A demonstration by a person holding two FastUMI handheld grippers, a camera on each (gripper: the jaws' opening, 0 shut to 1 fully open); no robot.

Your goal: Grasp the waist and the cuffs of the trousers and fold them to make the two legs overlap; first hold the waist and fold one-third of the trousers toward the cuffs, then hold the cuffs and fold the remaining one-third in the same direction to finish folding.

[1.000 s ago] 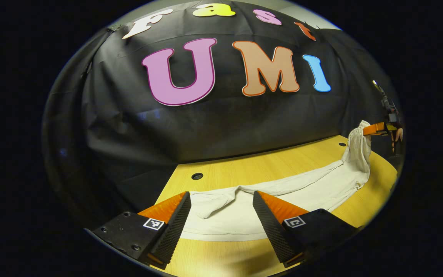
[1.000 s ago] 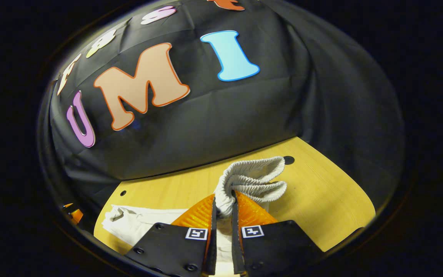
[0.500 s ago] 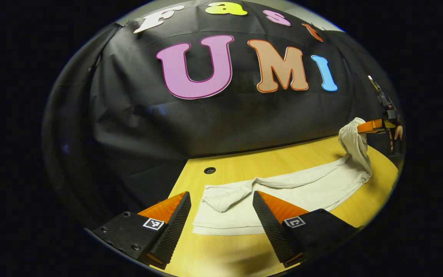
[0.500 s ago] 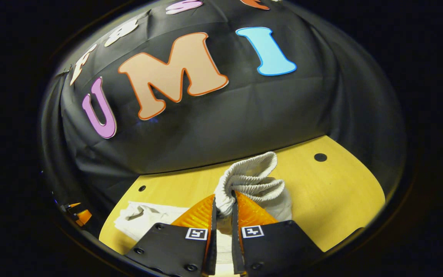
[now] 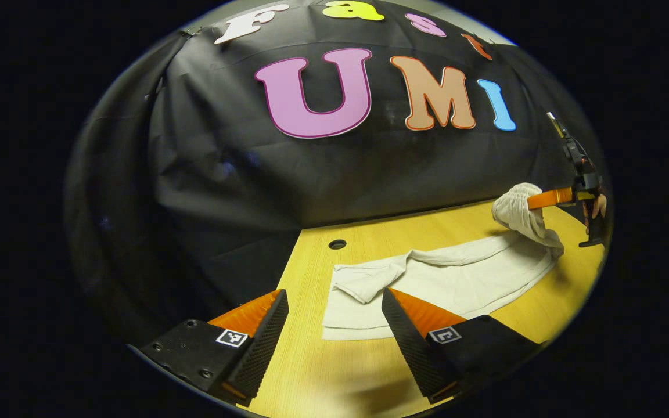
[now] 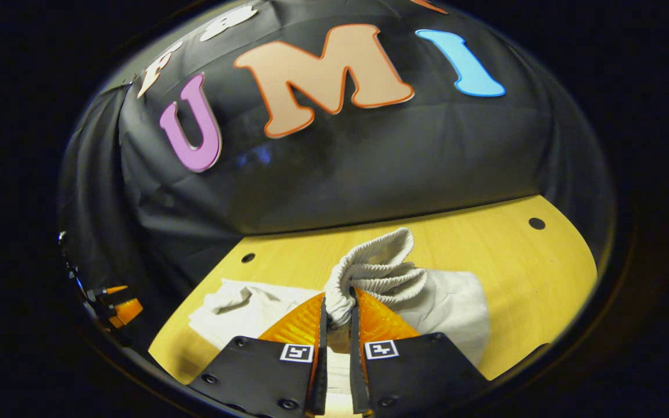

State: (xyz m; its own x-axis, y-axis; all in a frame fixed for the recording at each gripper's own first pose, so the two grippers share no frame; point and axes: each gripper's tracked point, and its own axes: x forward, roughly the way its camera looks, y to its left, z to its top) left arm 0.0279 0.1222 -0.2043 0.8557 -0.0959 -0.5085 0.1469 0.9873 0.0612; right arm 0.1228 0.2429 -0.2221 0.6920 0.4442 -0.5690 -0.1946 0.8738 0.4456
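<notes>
No readable word, number or brand is found on the trousers or the worktop. Small square black-and-white coded markers are carried on the bodies of both grippers, one marker (image 5: 231, 337) and another marker (image 5: 445, 334) in the left gripper view, and a pair (image 6: 297, 352) in the right gripper view; no text can be read from them.
</notes>
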